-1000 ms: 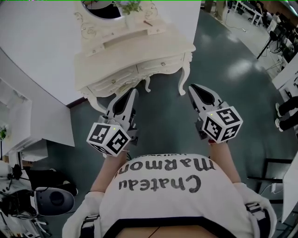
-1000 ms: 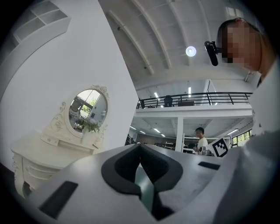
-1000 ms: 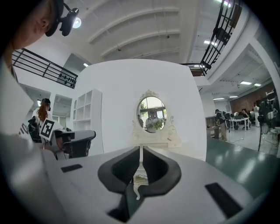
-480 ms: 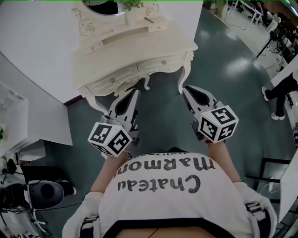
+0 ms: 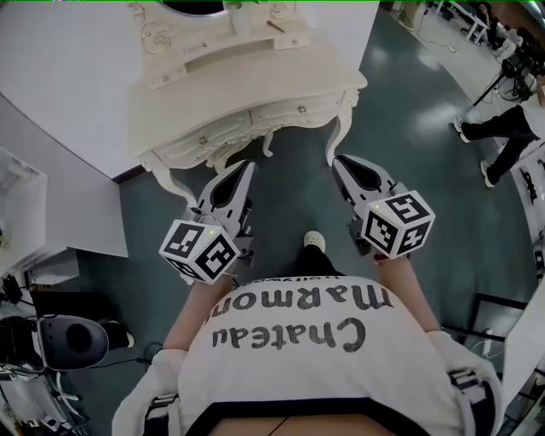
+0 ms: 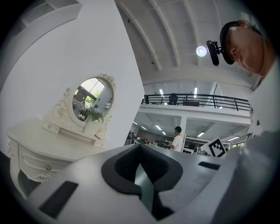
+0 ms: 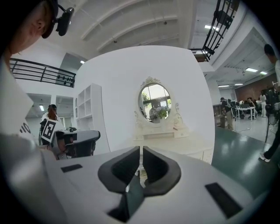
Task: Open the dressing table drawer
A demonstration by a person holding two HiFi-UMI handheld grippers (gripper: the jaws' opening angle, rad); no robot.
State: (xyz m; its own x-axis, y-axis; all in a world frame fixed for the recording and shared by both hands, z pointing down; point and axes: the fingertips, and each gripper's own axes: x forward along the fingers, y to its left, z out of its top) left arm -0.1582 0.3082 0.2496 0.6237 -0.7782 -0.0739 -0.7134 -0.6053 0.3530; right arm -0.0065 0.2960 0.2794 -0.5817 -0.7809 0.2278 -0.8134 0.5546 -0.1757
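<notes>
A large indoor hall set up as a test lab, not a home. Ahead of the right gripper, a cream dressing table with an oval mirror stands against a free-standing white partition wall. To the gripper's right lie a glossy green floor, desks and a person. To its left are white shelves and an office chair. Above its left, a railed mezzanine sits under a ribbed ceiling.

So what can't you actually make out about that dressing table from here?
Mirror: head view, cut off by the top edge.
Drawer knobs: head view, too small to show their shape.
Drawer insides: every view, hidden behind the closed drawer fronts.
</notes>
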